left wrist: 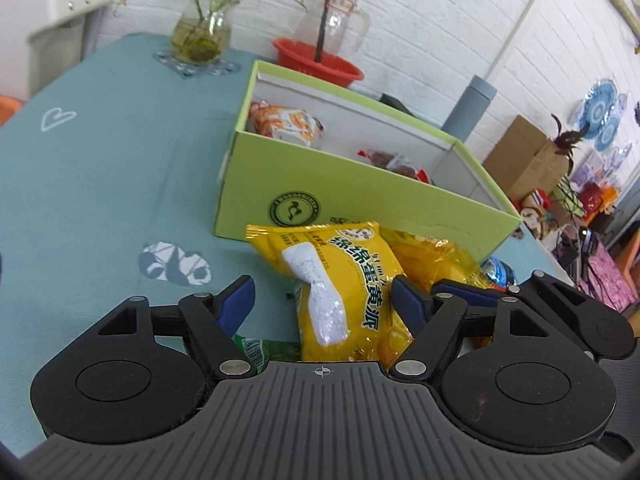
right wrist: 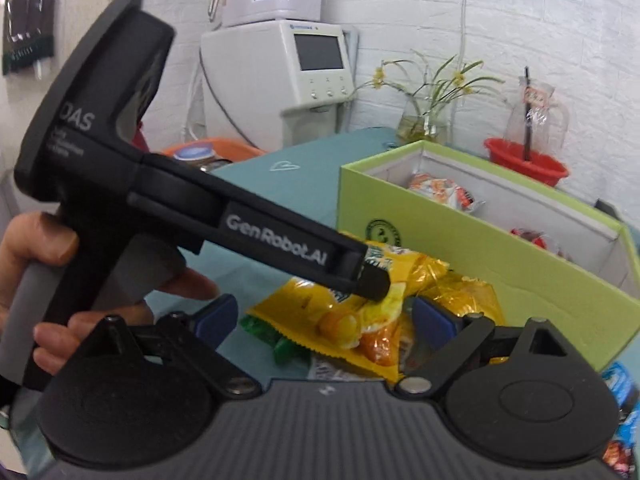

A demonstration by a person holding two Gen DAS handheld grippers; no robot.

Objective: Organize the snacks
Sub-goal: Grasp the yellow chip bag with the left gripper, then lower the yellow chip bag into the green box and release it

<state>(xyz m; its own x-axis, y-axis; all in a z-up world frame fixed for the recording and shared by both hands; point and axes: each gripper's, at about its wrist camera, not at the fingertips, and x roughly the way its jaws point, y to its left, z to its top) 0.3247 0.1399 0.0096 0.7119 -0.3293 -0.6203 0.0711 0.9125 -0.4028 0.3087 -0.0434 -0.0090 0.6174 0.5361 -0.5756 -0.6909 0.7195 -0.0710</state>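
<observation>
The left claw is open, and a yellow packet lies between its blue pads without being pressed. More yellow packets lie just to the right of this claw, against the front wall of the green box. The box stands on the teal surface just beyond the claw, with an orange packet and a red packet inside. The right claw is open too, above the same yellow heap. A hand holds the left claw's grip.
</observation>
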